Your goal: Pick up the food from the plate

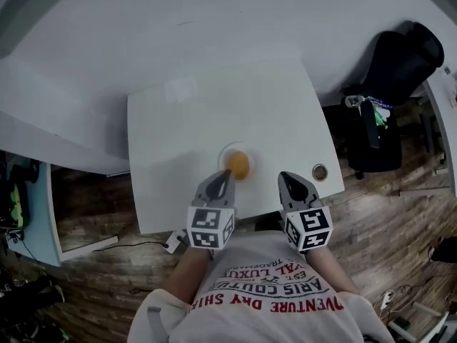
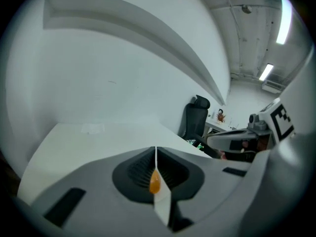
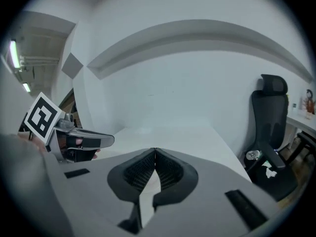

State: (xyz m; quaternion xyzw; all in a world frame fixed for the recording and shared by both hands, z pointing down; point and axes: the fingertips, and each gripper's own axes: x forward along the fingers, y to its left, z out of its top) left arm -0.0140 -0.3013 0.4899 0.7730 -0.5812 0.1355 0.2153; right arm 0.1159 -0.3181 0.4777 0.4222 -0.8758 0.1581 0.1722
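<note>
An orange, rounded piece of food (image 1: 238, 165) lies on a small white plate (image 1: 227, 151) near the front edge of the white table (image 1: 186, 127). My left gripper (image 1: 226, 175) hovers just in front of the plate with its tip beside the food, shut and holding nothing. In the left gripper view the food (image 2: 154, 181) shows through the slit below the closed jaws of the left gripper (image 2: 155, 150). My right gripper (image 1: 286, 178) is to the right of the plate, over the table's front edge. In its own view the right gripper (image 3: 155, 151) is shut and empty.
A small round metal fitting (image 1: 319, 171) sits in the table's front right corner. A black office chair (image 1: 394, 66) stands to the right, with a dark bag (image 1: 371, 138) on the wooden floor beside it. A light-blue desk (image 1: 32, 216) lies to the left.
</note>
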